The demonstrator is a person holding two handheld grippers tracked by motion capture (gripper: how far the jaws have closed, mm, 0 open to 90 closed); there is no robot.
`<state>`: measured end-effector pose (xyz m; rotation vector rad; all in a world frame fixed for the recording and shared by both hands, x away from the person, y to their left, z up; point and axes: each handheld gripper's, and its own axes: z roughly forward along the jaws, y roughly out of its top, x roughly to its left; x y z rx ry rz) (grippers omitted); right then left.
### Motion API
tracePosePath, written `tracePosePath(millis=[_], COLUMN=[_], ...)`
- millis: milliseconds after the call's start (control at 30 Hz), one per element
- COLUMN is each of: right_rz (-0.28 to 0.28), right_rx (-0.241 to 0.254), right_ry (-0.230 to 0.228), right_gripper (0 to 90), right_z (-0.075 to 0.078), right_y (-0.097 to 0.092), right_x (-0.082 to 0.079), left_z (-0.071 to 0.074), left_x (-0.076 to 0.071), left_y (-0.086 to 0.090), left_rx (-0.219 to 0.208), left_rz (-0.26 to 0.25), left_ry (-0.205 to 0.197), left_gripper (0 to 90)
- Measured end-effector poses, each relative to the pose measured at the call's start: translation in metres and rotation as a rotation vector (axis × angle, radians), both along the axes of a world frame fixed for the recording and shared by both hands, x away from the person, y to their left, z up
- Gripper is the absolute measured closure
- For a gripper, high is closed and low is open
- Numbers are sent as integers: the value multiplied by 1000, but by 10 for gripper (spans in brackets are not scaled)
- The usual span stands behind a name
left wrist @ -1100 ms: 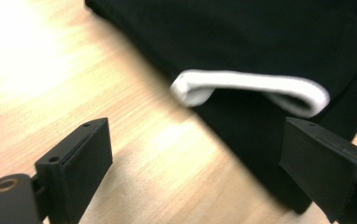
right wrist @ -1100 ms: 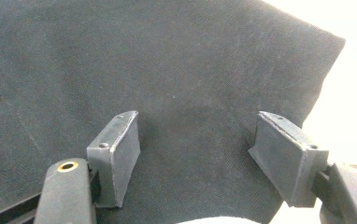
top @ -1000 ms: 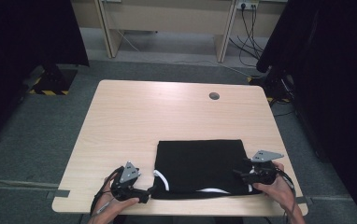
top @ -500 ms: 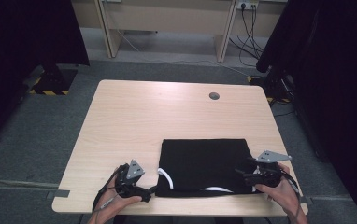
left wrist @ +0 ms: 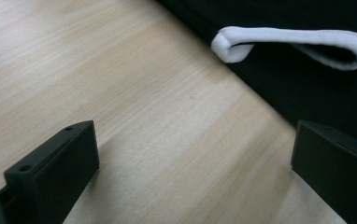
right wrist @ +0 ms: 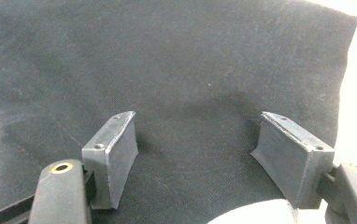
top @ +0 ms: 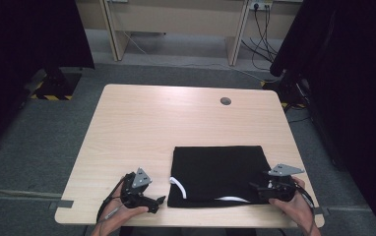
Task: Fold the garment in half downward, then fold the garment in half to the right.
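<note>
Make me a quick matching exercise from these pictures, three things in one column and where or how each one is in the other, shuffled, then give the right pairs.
Things:
1. left gripper
2. right gripper
3. white strap

States:
A. looped, lying on the black cloth
B. open over bare table wood beside the cloth
C. open, jaws over the black cloth

Pairs: 1-B, 2-C, 3-A

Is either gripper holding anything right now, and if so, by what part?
Nothing is held. The left gripper is open over bare table beside the black cloth; the right gripper is open over the cloth.
</note>
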<state>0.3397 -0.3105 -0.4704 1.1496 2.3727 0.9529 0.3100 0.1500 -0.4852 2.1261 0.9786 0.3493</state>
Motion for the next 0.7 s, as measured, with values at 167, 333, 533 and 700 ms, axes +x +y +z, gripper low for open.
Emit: tracePosePath(millis=[167,333,533,700], right_rz=[-52,-89,-97,-91], right_rx=[2,-5,-4,-2], right_ry=[2,8,13,10], right_gripper=[299,299,297,295], right_z=[0,1,1,1], right_y=[-5,-6,-6,-7], right_x=[-1,-4,-6,-6], left_z=[0,0,0,0], left_x=[-1,-2,-3,-6], left_y=[1,0,0,-3], left_rx=[-4,6,12,2], left_rz=[-7,-15,-15,-22], left_ry=[4,-1,-3,-12], left_gripper=[0,0,0,7])
